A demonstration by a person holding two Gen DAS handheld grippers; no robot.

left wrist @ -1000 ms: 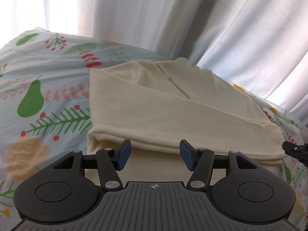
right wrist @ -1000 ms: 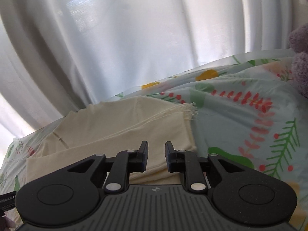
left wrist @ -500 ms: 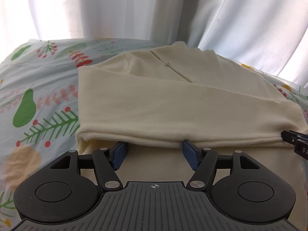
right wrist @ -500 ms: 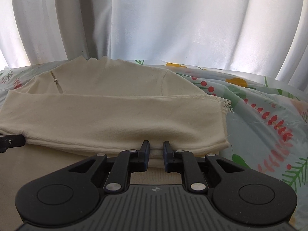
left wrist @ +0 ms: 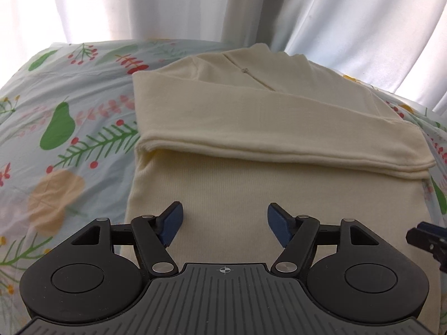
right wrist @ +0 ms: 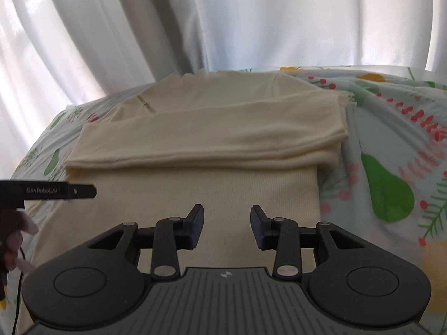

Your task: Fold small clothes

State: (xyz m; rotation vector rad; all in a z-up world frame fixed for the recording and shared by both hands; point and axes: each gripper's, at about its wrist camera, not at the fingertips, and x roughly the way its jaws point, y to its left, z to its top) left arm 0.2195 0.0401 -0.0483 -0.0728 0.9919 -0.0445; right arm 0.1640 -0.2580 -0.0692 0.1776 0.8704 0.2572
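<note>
A cream long-sleeved top (left wrist: 265,117) lies on the bed, sleeves folded across its chest in a band (left wrist: 279,150); it also shows in the right wrist view (right wrist: 209,139). My left gripper (left wrist: 225,222) is open and empty, hovering over the top's lower part near the hem. My right gripper (right wrist: 226,224) is open and empty over the same lower part, further right. The right gripper's tip shows at the left wrist view's right edge (left wrist: 427,237). The left gripper's finger (right wrist: 56,191) shows at the right wrist view's left edge.
The bed sheet (left wrist: 69,128) is pale blue with pears, berries and leaves. White curtains (right wrist: 223,22) hang close behind the bed. The person's hand (right wrist: 16,240) holds the left gripper.
Both grippers have pulled back from the folded sleeve band toward the hem. The right gripper has opened from nearly shut; the left stayed open.
</note>
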